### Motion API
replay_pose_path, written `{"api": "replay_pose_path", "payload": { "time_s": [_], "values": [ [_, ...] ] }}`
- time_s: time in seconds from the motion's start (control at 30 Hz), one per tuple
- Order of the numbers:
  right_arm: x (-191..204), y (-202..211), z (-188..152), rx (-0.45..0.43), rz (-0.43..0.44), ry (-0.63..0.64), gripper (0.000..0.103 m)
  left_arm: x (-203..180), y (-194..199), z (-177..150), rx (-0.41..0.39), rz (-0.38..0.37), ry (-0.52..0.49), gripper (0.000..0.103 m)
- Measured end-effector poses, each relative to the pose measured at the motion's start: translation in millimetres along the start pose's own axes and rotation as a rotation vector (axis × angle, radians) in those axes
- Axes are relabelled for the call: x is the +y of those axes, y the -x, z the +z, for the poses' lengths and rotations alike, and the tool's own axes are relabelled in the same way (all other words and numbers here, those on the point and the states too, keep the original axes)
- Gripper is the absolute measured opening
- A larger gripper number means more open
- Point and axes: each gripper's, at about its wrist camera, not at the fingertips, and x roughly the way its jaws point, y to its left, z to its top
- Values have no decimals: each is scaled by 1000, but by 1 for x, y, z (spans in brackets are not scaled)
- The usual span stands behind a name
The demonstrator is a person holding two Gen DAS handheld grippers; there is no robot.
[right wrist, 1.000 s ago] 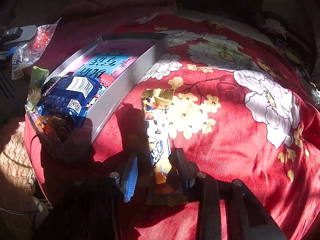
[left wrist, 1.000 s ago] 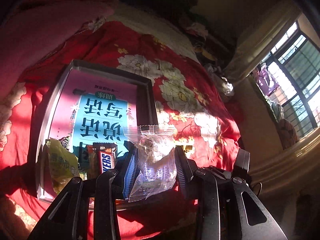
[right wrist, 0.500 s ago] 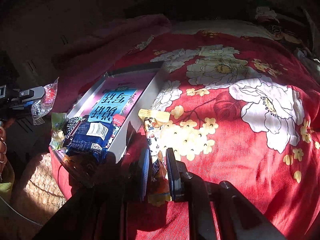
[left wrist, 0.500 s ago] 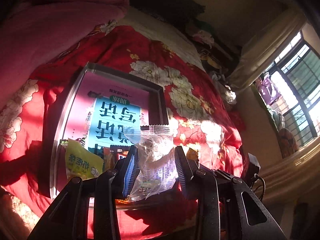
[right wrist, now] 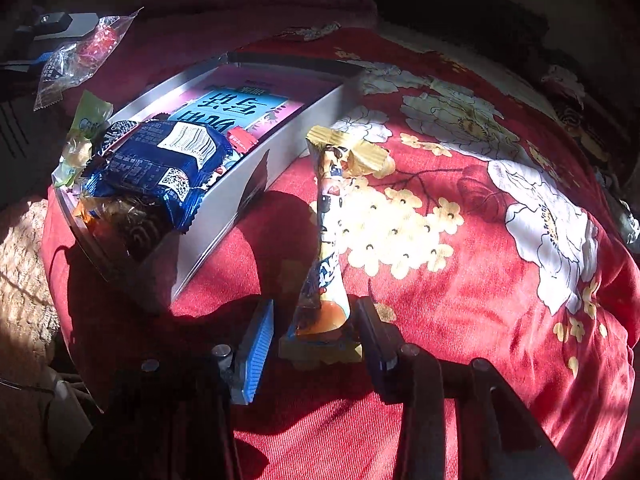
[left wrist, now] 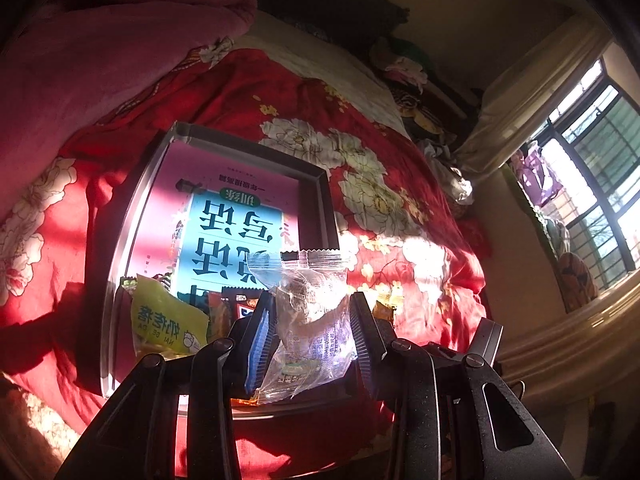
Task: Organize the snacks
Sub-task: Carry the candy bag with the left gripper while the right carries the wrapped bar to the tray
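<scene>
The clear packet is clamped in the left gripper above the tray's near end. The snack stick (long axis pointing away) lies between the right gripper's opening jaws, just right of the tray.

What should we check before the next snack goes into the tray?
1. Clear packet gripped between the left gripper fingers: ok.
2. Clear packet above the tray: ok in the left view.
3. Free room in the tray's far end: ok, only the printed sheet shows there.
4. Long yellow snack held by the right gripper: not ok, the fingers are opening; the blue pad stands clear of the wrapper.
5. Long yellow snack inside the tray: not ok, it is on the red quilt.
6. Blue packet settled in the tray: ok.
</scene>
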Motion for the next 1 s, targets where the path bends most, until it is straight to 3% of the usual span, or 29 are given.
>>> {"api": "replay_pose_path", "payload": {
  "time_s": [0.13, 0.27, 0.33, 0.47, 0.57, 0.6, 0.7, 0.73, 1.0],
  "values": [
    [-12, 11, 0, -36, 74, -93, 29, 3, 4, 1, -12, 11, -2, 39],
    [-25, 36, 5, -140, 183, -198, 28, 10, 9, 2, -24, 22, 8, 39],
    [-26, 44, 9, -173, 198, -221, 25, 14, 10, 2, -25, 26, 15, 39],
    [-25, 31, 7, -111, 143, -208, 25, 19, 11, 0, -21, 27, 25, 39],
    [-21, 25, 2, -82, 176, -203, 25, 21, 11, 0, -21, 23, 28, 39],
    [-20, 25, 2, -81, 184, -194, 28, 20, 11, 0, -20, 20, 29, 39],
    [-12, 24, -1, -62, 177, -174, 53, 20, 10, -1, -17, 15, 26, 39],
    [-11, 22, -2, -47, 171, -171, 55, 20, 10, -2, -16, 13, 27, 39],
    [-6, 7, -5, 13, 98, -170, 53, 22, 11, -3, -15, 12, 31, 39]
  ]
}}
